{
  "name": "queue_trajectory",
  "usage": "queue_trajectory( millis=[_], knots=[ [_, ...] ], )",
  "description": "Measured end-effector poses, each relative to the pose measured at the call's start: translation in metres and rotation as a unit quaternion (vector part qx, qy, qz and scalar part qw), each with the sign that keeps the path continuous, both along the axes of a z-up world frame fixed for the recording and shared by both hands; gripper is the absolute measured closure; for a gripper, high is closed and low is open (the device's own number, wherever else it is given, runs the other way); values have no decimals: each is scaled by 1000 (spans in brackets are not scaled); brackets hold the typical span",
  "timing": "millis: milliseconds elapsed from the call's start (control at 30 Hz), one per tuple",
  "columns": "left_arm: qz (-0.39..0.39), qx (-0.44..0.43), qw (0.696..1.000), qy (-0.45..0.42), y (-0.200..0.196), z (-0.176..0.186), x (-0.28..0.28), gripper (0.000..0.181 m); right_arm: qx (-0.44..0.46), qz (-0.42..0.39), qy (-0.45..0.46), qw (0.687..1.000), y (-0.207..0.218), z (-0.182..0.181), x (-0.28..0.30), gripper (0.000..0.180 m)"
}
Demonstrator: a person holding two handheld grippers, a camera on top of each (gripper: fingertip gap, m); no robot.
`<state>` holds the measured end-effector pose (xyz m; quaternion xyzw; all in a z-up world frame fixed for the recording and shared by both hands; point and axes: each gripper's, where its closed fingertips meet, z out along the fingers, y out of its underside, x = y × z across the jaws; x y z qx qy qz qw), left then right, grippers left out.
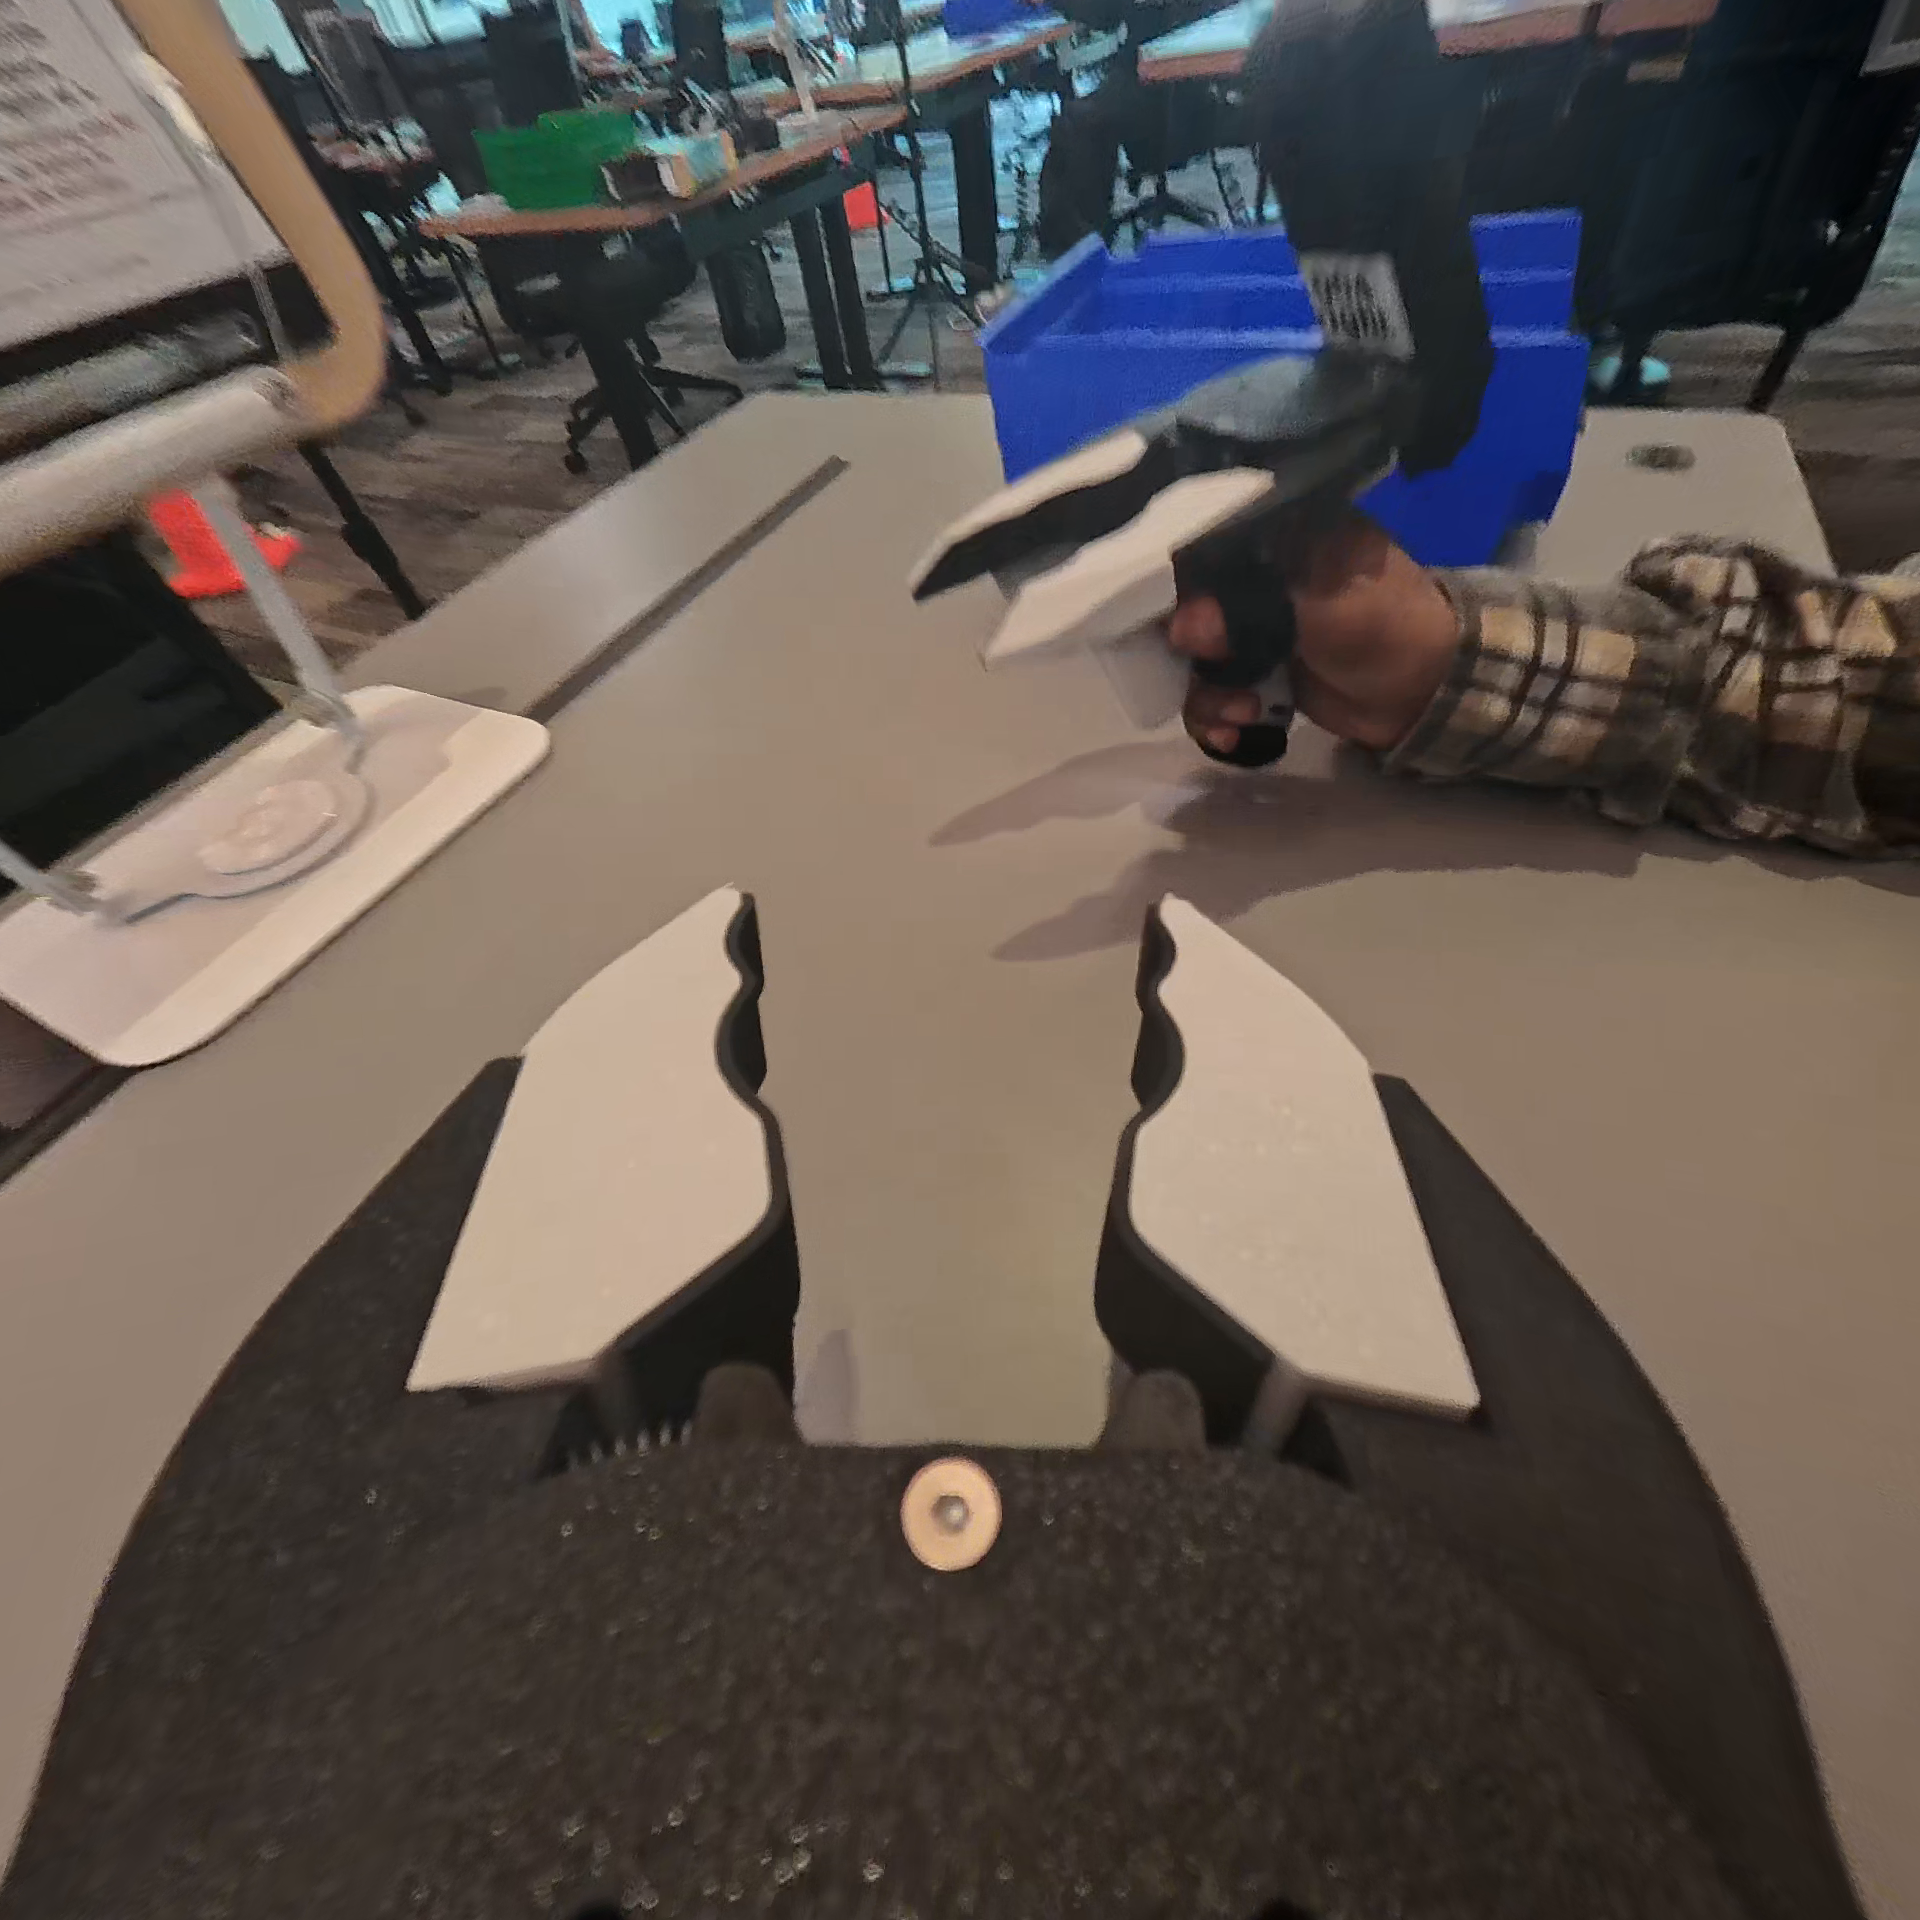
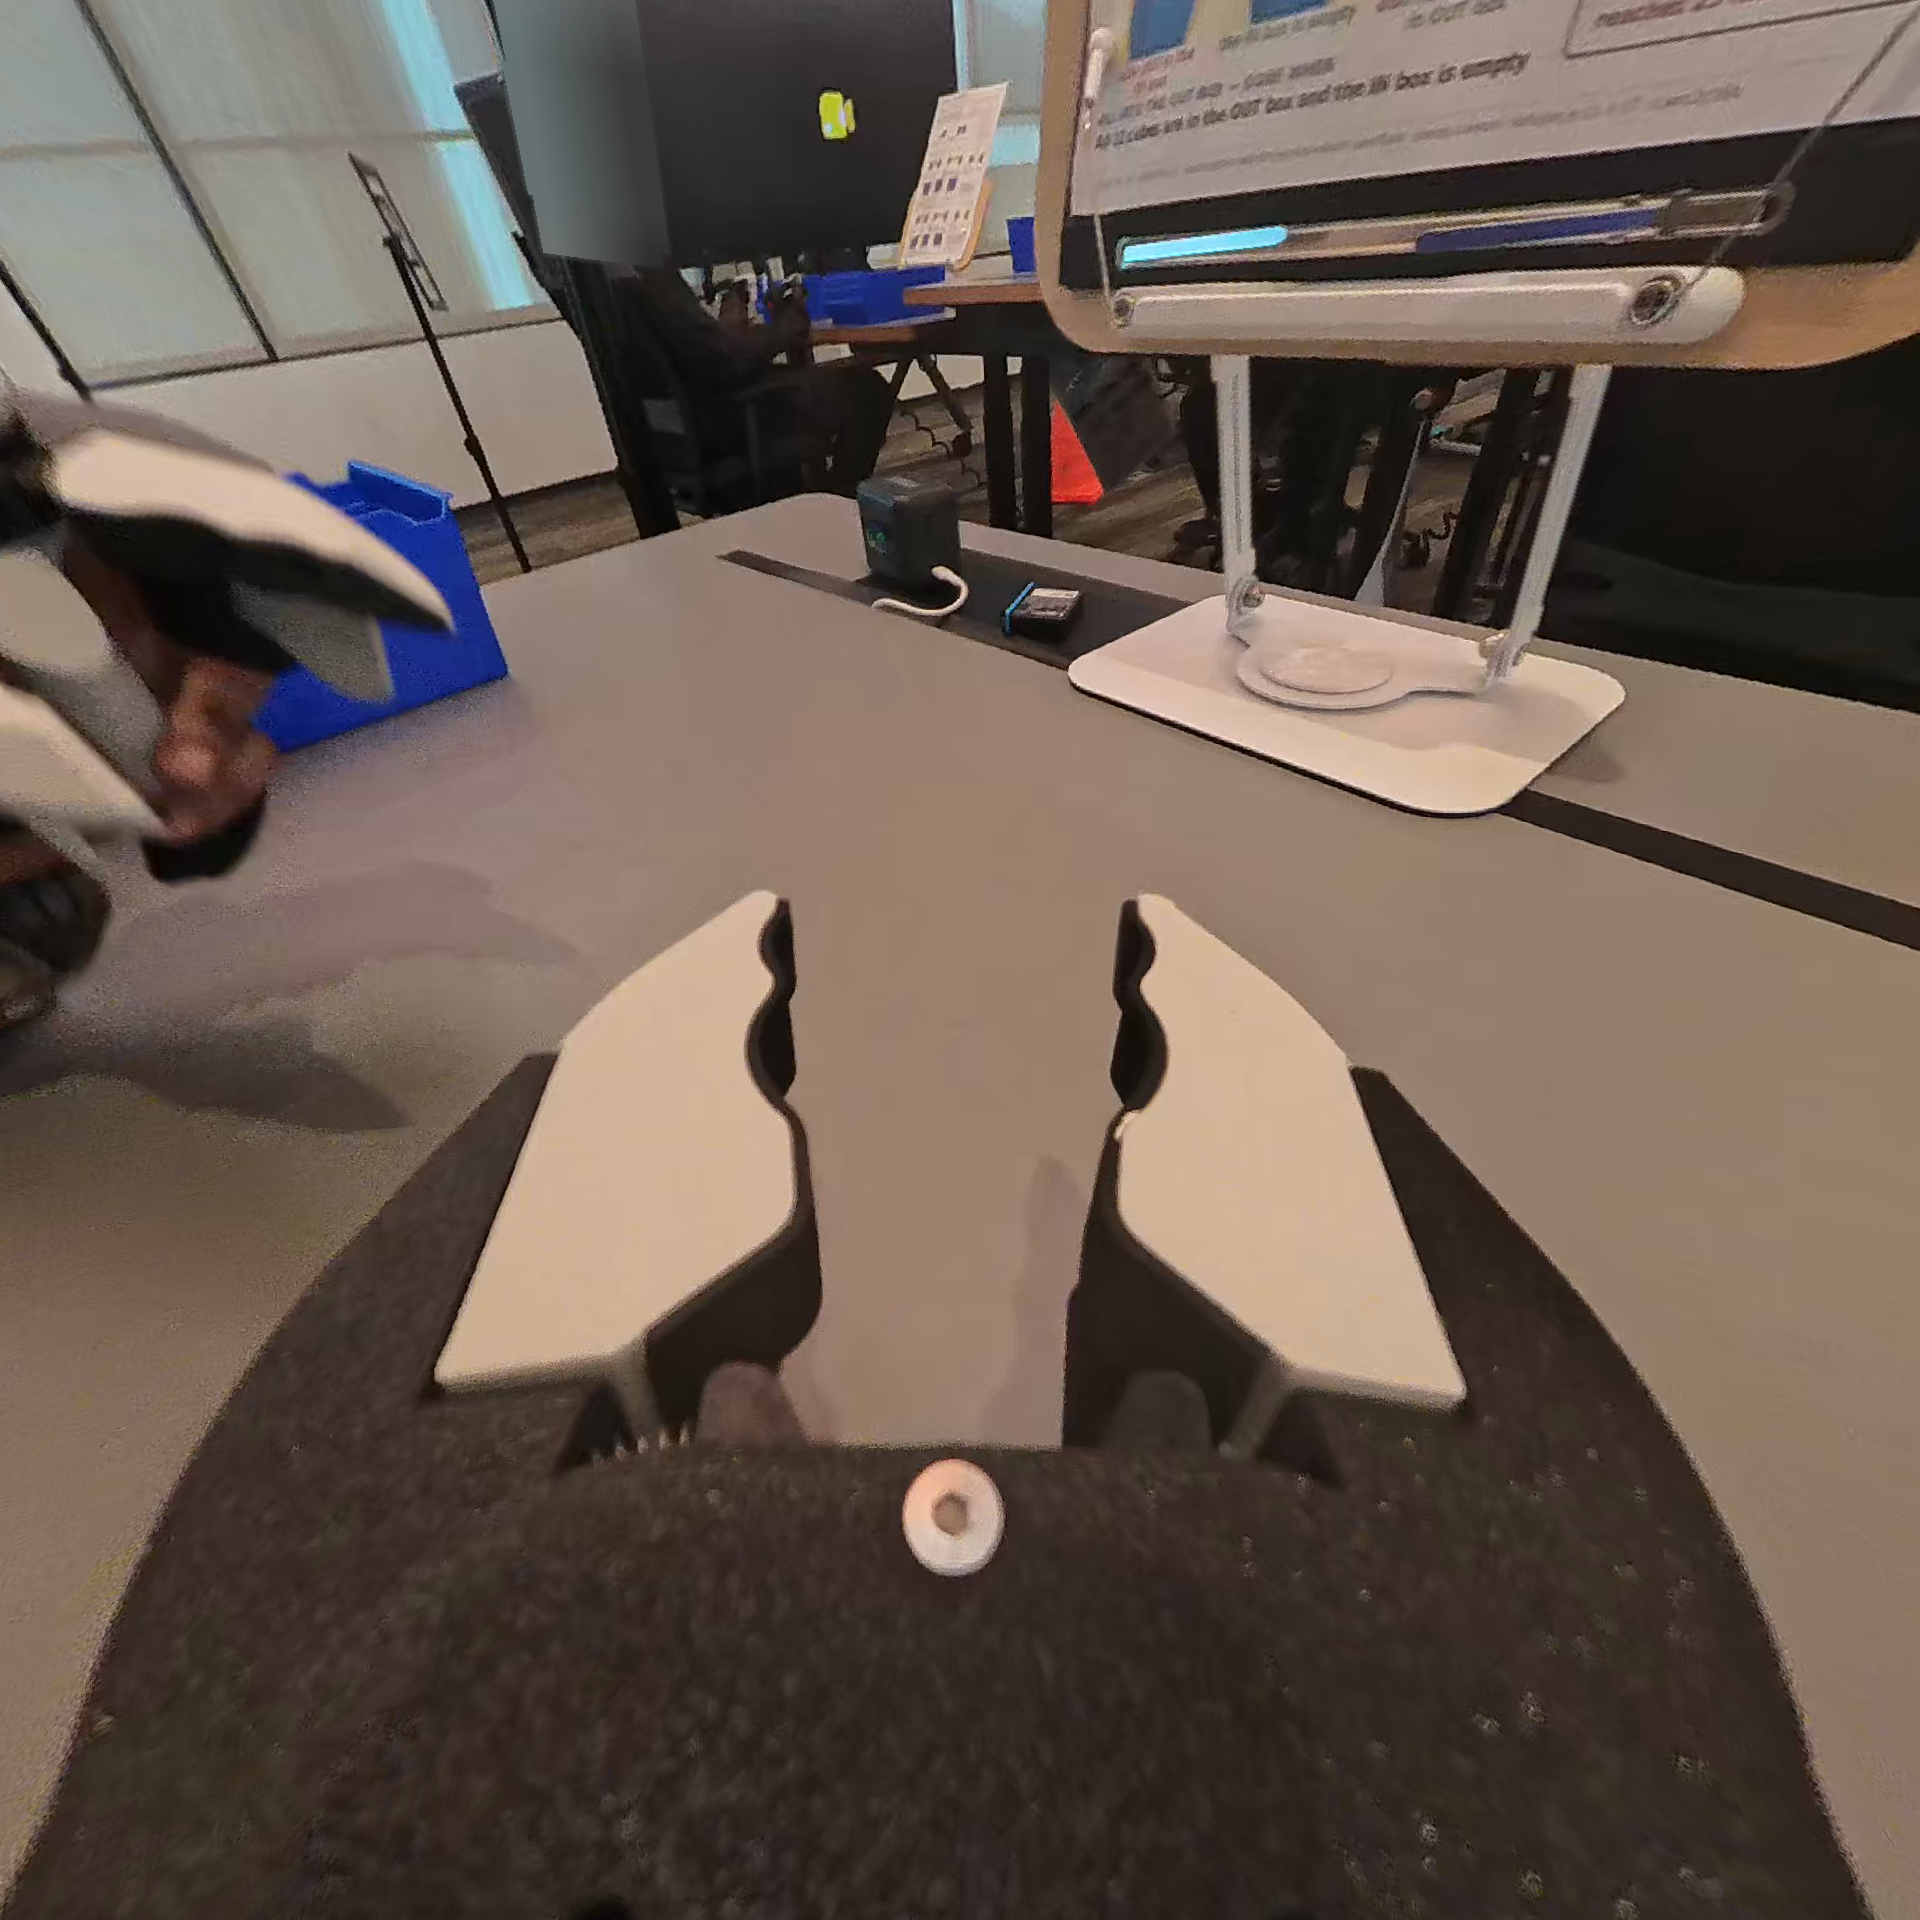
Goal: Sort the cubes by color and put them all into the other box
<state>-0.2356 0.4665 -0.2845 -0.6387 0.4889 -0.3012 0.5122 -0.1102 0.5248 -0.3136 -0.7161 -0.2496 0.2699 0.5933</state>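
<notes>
No cubes show in either view. My left gripper [image 1: 951, 914] is open and empty, low over the bare grey table [image 1: 935, 727]. My right gripper [image 2: 954, 909] is also open and empty over the table [image 2: 935, 779]. In the left wrist view the right gripper [image 1: 956, 618] shows farther off, held by a hand in a plaid sleeve, in front of a blue box [image 1: 1174, 322] whose inside is hidden. In the right wrist view the left gripper [image 2: 410, 660] shows at the left edge, in front of a blue box [image 2: 457, 665].
A stand with a white base [image 1: 260, 831] [image 2: 1351, 717] holds a board of printed pages. A black strip [image 2: 1714, 862] crosses the table. On it sit a dark device with a white cable [image 2: 904, 530] and a small black block [image 2: 1044, 611]. Desks and chairs stand beyond.
</notes>
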Motion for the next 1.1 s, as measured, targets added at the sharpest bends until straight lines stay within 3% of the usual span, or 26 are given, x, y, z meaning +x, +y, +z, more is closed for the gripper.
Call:
queue_trajectory(
  millis=[200, 300, 400, 533, 633, 833, 1100],
  knots=[
    [94, 41, 995, 6, -2, 73, -88, 113, 5, 17, -9, 1000, -5, -4, -11, 121],
    [209, 37, 976, 39, 12, 104, -171, 115, -1, 26, -14, 1000, -6, -8, -15, 121],
    [326, 1, 943, 72, 31, 108, -264, 113, -3, 29, -17, 999, -7, -8, -16, 121],
    [481, -35, 867, 129, 50, 71, -387, 112, -7, 34, -18, 999, -8, -9, -16, 121],
    [549, -93, 818, 141, 54, 25, -445, 114, -12, 36, -20, 999, -9, -10, -16, 122],
    [590, -212, 763, 156, 57, -56, -486, 119, -26, 44, -21, 998, -10, -14, -19, 122],
    [611, -259, 718, 210, 59, -98, -511, 125, -36, 52, -20, 998, -11, -16, -20, 122]
  ],
)
